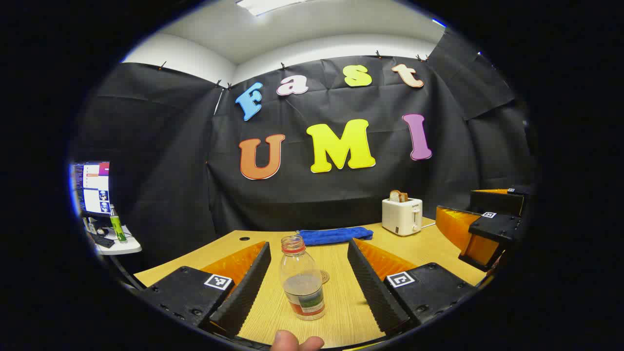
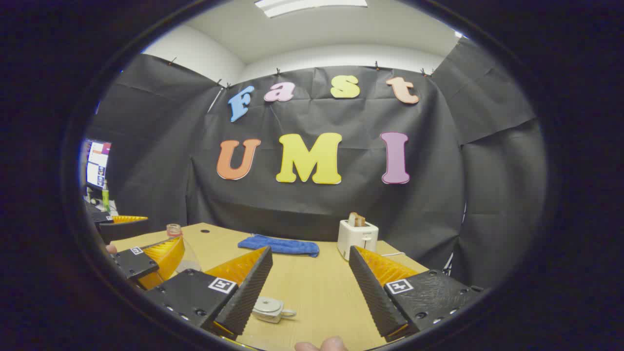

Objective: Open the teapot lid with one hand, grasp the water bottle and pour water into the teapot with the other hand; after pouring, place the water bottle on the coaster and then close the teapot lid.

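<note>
Clear plastic, uncapped and part full, the water bottle (image 1: 302, 282) stands upright on the wooden table (image 1: 429, 248), between the spread fingers of the left gripper (image 1: 308, 278), which do not touch it. Just behind the bottle lies a small round coaster (image 1: 325, 277). The right gripper (image 2: 308, 282) hangs wide open over the table; the teapot (image 2: 269, 309), lid on, sits low beside its left finger. Farther back lie a blue cloth (image 2: 279, 244) and a white toaster (image 2: 357, 237).
</note>
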